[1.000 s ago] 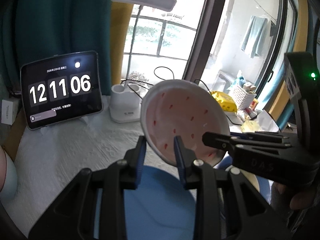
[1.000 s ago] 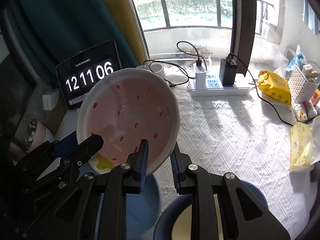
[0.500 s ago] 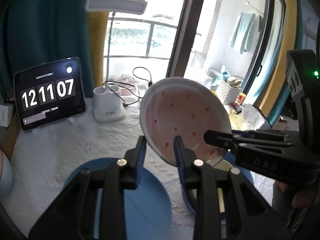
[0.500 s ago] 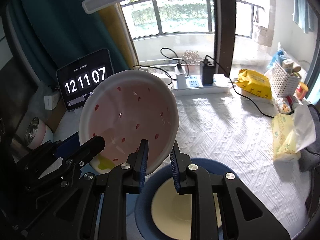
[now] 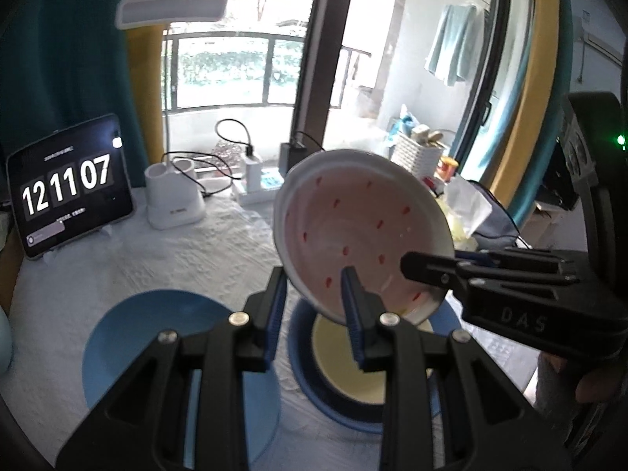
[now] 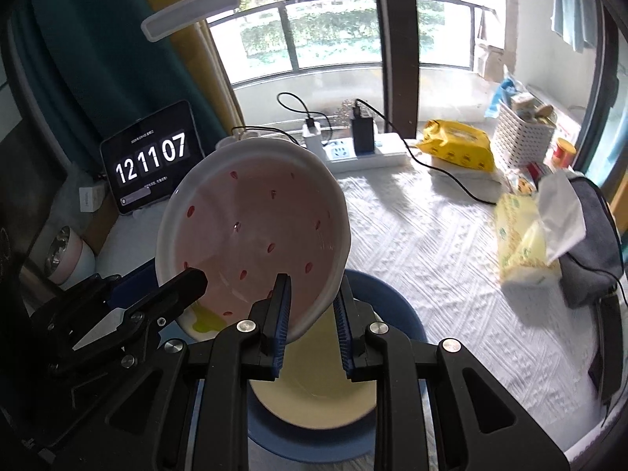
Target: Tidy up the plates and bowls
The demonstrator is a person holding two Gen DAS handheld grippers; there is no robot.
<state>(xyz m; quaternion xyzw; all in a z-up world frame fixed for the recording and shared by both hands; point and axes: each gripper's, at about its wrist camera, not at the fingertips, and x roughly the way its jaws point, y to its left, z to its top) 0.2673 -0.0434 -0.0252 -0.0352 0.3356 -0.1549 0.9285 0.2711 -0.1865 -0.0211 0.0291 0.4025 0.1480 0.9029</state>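
Note:
A white bowl with a pink inside and red spots (image 5: 353,227) (image 6: 255,235) hangs tilted in the air. My left gripper (image 5: 314,306) is shut on its near rim. My right gripper (image 6: 310,314) is shut on the opposite rim. Below the bowl a cream plate (image 5: 345,369) (image 6: 314,392) lies on a dark blue plate (image 5: 306,369) (image 6: 396,306). A light blue plate (image 5: 157,337) lies flat on the cloth to the left.
A tablet clock (image 5: 66,188) (image 6: 151,157), a white lamp base (image 5: 172,200) and a power strip with cables (image 6: 365,149) stand at the back. Yellow packs (image 6: 455,145), a tissue pack (image 6: 522,235), a basket (image 6: 522,133) and a grey bag (image 6: 592,235) lie right. A pink cup (image 6: 66,251) stands left.
Both grippers have carried the bowl upward and to the right. It now hangs over the cream and dark blue plates, and the light blue plate has come into full view.

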